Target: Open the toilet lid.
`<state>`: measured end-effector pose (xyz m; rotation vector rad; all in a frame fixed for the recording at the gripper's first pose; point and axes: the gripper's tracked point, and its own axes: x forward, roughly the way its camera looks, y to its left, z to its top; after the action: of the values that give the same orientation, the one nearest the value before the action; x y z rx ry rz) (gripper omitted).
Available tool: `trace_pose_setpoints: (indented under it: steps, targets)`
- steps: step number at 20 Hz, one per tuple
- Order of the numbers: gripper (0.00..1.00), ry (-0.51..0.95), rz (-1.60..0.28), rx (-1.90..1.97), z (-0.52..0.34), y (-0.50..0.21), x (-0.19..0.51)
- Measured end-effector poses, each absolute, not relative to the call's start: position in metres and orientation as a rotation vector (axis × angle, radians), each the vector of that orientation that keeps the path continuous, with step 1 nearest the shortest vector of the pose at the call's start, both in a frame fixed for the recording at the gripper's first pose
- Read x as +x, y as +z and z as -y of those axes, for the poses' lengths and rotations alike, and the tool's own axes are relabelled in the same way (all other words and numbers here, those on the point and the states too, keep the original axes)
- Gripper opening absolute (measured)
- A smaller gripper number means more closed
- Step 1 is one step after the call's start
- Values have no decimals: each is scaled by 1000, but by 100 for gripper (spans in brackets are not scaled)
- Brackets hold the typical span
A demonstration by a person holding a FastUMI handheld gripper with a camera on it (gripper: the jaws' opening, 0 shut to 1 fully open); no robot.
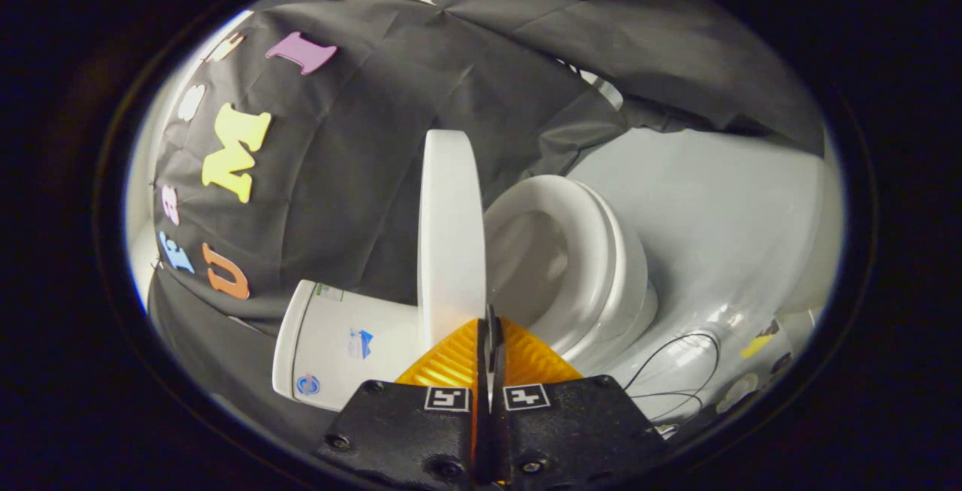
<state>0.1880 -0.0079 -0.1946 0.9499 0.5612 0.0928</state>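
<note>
Gripper (490, 329) fingers pressed together, tips at the raised lid's (449, 228) edge. Lid stands edge-on straight ahead, blocking passage. Open room over the seat (594, 250); tank (338, 344) and cloth wall (361, 137) close off the lid's other side.

gripper view | rolled sideways | close behind raised lid (449, 235) (edge-on)

glossy smooth toilet lid (449, 228), matt creased cloth wall (361, 145)

Creased black cloth wall (361, 175); glossy, perhaps grey floor (721, 220).
</note>
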Motion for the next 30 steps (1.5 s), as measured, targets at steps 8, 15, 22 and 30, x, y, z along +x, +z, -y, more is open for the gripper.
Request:
trace_pose_setpoints:
  steps: [8,15,22,30]
  targets:
    - [4,75,-542,849,-12,-162,184]
    - [4,65,-520,717,-34,-136,181]
    - [4,33,-493,641,-46,-123,179]
    - [4,27,-477,598,-60,-110,177]
